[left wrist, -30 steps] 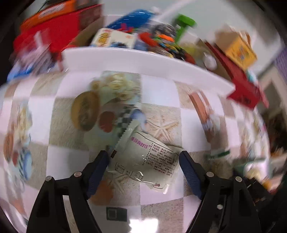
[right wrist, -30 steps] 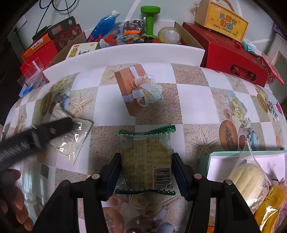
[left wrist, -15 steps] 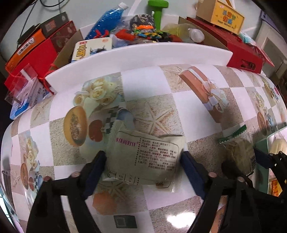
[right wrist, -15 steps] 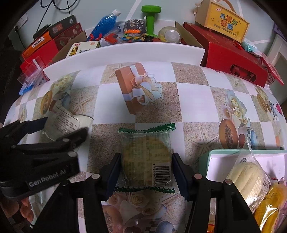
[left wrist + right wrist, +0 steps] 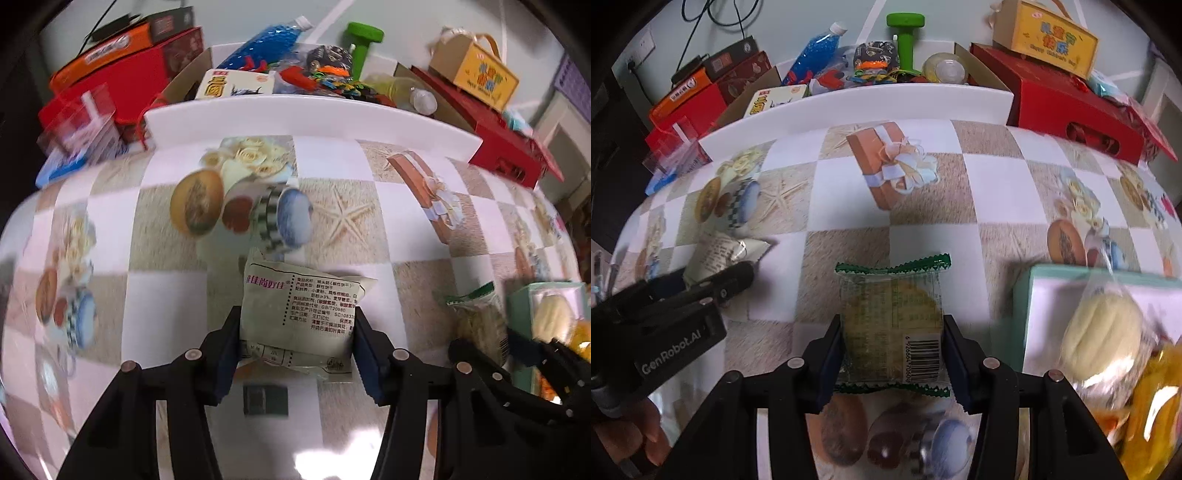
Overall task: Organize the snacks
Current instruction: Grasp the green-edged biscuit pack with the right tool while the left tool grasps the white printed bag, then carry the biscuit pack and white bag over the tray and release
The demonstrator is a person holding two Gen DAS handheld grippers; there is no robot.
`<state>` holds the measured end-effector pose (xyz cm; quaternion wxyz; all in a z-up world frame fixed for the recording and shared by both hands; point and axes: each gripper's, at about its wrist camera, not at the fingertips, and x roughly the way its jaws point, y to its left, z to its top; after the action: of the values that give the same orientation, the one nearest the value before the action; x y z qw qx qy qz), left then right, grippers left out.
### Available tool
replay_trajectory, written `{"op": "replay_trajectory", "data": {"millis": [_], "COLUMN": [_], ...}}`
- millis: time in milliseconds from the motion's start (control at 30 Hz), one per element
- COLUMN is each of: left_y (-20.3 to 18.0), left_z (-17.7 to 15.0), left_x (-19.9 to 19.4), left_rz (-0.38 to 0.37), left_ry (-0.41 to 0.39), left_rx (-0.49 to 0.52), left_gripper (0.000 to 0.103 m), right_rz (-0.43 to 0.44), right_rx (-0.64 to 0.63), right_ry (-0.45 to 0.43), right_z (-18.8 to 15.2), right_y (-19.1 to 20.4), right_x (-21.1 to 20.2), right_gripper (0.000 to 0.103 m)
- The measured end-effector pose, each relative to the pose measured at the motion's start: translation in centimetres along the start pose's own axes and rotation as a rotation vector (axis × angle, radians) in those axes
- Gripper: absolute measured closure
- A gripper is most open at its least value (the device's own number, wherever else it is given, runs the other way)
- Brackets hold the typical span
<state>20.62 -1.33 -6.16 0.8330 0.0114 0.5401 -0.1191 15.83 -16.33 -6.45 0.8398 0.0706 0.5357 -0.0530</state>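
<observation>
While both tongs grip, left tongs (image 5: 295, 347) pinching the pale packet (image 5: 299, 314) and right tongs (image 5: 892, 354) the green-edged packet (image 5: 892, 325) above the desk (image 5: 923, 221), swing steadily toward the box (image 5: 1021, 306) at 3 o'clock.

**Two snack packets, each clamped**

A pale grey-green packet (image 5: 299, 314) printed with pink and black text sits pinched between blue pads. A clear, green-edged biscuit packet (image 5: 892, 325) with a barcode is likewise pinched, beside a mint tray (image 5: 1021, 314) holding bagged snacks.
</observation>
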Motion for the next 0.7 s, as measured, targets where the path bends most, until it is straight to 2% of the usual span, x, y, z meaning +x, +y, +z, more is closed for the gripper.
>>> {"op": "replay_trajectory", "data": {"millis": [300,700], "left_y": [0.4,-2.1], "left_z": [-3.5,-5.5], "left_x": [-3.0,-10.3], "left_rz": [-0.062,-0.073], "left_ry": [-0.033,-0.155], "left_rx": [-0.106,-0.078], "left_gripper": [0.046,0.046], "right_rz": [0.041,0.068], "right_rx": [0.045,0.071], "right_ry": [-0.062,-0.122], "right_z": [-2.6,-5.7], "right_y": [-0.8,-2.2], "right_x": [-4.1,-9.3], "right_gripper": [0.05,0.05]}}
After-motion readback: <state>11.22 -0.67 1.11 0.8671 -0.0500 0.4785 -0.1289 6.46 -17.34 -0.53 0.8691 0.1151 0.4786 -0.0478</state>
